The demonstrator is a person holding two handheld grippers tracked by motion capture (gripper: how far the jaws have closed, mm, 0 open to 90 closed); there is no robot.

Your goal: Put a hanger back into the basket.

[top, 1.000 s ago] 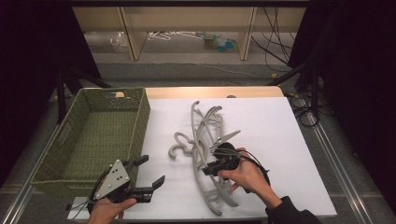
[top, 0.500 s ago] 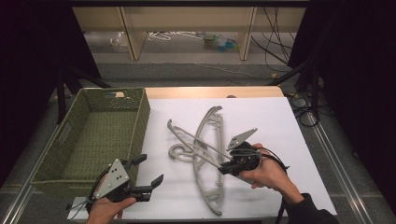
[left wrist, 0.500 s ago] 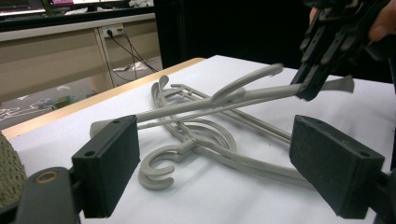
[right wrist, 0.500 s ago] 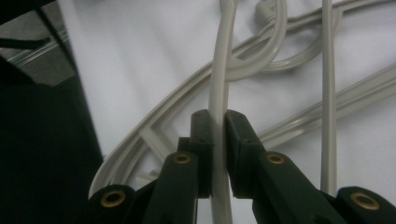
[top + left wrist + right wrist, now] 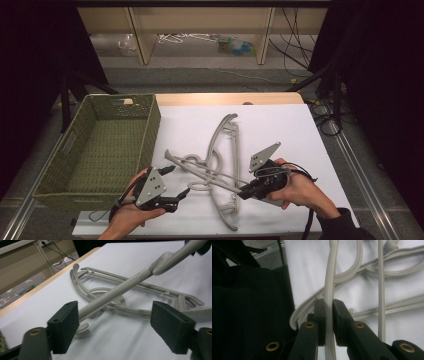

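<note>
Right hand-held gripper (image 5: 243, 192), clamped on lifted hanger (image 5: 210, 174), moved right; left hand-held gripper (image 5: 176, 186), jaws apart, closing slightly.

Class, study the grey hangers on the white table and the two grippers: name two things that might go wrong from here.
1. The right gripper clamps one thin arm of the lifted hanger; it may twist or slip out.
2. That hanger crosses the second hanger beneath, so hooks may snag and drag it along.
The left gripper, closing with the bar between its pads, may miss.

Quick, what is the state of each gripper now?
Left gripper: open, jaws just been closing around the raised hanger, not pressing it.
Right gripper: closed on that hanger's arm.
</note>
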